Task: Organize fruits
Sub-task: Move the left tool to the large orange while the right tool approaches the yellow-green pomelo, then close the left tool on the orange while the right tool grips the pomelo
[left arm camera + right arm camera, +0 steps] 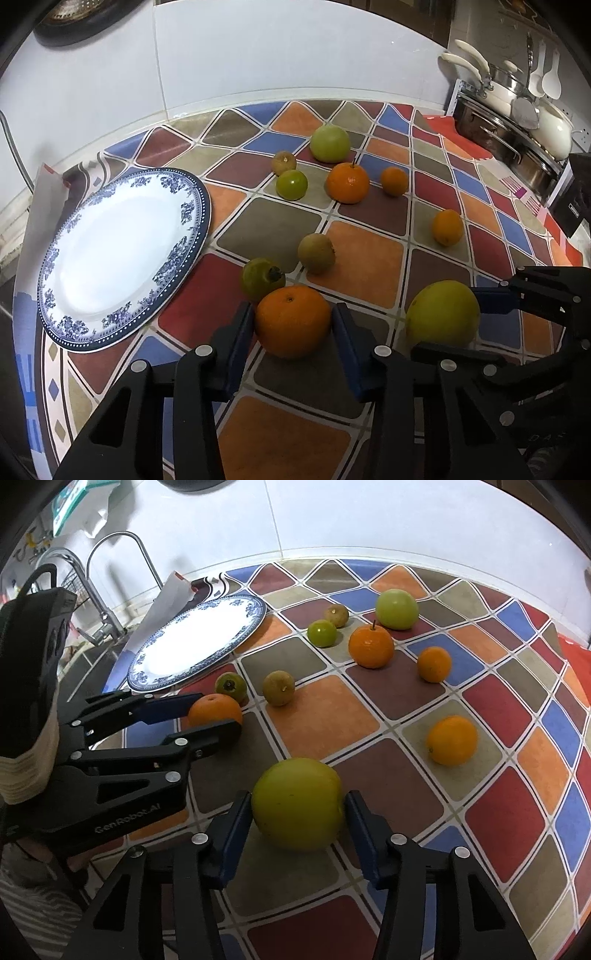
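Left wrist view: the left gripper (293,325) has its pads against both sides of an orange (293,320) resting on the tablecloth (365,266), just right of the plate (122,258). A persimmon (261,277) touches the orange's far side. Farther right of the plate, the right gripper (443,325) brackets a yellow-green fruit (441,313).

Right wrist view: the right gripper (298,812) closes on the yellow-green fruit (297,803), well right of the plate (195,642). Nearer the plate, the left gripper (218,710) clasps the orange (215,709). Seven other fruits lie scattered right of the plate.
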Motion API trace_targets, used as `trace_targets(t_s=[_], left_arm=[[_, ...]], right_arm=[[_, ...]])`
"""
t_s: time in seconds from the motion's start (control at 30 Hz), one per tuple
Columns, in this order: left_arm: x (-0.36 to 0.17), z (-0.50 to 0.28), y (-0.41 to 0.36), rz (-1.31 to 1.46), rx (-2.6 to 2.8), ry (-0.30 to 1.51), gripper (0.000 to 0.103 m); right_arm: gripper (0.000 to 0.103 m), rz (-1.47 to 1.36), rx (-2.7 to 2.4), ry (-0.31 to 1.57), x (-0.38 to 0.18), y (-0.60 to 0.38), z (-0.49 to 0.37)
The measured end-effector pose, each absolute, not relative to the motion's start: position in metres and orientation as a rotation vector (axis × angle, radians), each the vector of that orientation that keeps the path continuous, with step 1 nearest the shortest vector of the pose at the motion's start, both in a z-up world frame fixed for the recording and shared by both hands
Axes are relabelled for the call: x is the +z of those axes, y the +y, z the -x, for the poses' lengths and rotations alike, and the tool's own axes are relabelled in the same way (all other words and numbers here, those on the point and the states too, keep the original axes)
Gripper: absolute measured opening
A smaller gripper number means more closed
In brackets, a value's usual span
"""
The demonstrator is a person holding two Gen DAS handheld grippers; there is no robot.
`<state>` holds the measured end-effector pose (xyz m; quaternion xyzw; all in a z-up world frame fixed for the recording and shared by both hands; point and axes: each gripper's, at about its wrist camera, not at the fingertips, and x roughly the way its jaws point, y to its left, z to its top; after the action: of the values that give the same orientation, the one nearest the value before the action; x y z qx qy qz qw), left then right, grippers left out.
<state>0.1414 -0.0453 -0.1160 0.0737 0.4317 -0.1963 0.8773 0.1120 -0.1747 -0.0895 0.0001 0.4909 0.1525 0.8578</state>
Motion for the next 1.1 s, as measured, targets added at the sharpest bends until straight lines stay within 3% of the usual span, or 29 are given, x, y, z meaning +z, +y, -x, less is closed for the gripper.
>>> trace_targets(t_s=[0.57, 1.1], left_arm=[[-0.082, -0.110, -0.025, -0.093, -0.322, 0.833, 0.042], [-0.008, -0.083, -0.001, -0.095, -0.222, 0.734, 0.042]], right_arm=[[0.052, 0.010, 0.320, 0.970, -0.073, -0.176, -0.103], [0.052, 0.110, 0.432, 0.798, 0.004, -0.151, -0.108]])
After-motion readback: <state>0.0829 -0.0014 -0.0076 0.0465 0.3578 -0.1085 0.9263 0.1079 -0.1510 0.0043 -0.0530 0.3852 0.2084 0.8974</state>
